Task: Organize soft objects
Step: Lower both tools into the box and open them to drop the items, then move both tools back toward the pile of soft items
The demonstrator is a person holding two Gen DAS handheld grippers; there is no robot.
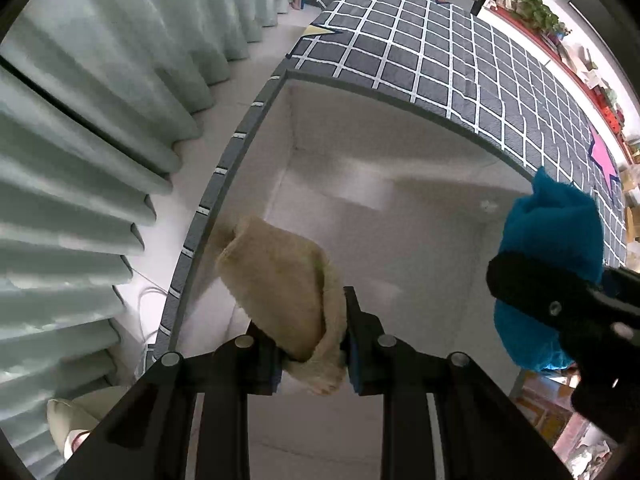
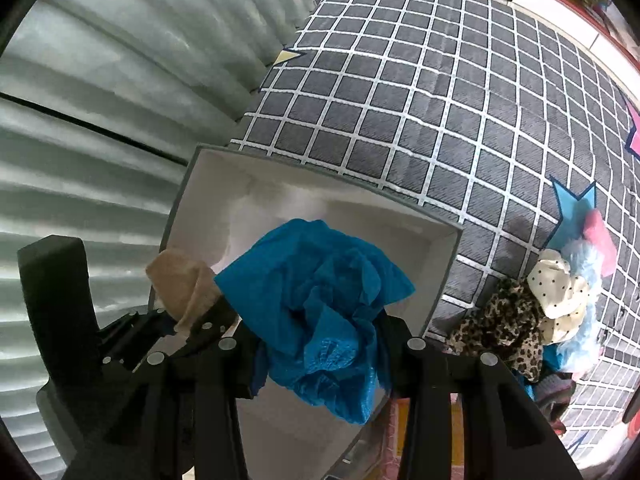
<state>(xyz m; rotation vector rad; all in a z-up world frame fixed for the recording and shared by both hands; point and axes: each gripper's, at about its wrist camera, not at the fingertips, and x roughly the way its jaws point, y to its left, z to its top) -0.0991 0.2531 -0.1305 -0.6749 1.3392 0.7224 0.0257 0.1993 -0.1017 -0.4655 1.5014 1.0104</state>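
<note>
Both soft items hang over the open white box (image 2: pixel 448 240), so the step in hand looks like dropping them in; the box's floor shows bare; the next move calls for parting the jaws once each bundle is low enough inside the walls. The left gripper (image 1: pixel 314 344) has its jaws nearly shut, pinching the beige cloth (image 1: pixel 280 280) near the box's left wall; the right gripper (image 2: pixel 320 344) clamps the bunched blue cloth (image 2: pixel 324 300) over the middle. More soft pieces, a leopard-print fabric (image 2: pixel 504 320) among them, wait on the checked bed cover (image 2: pixel 440 100) to the right.
</note>
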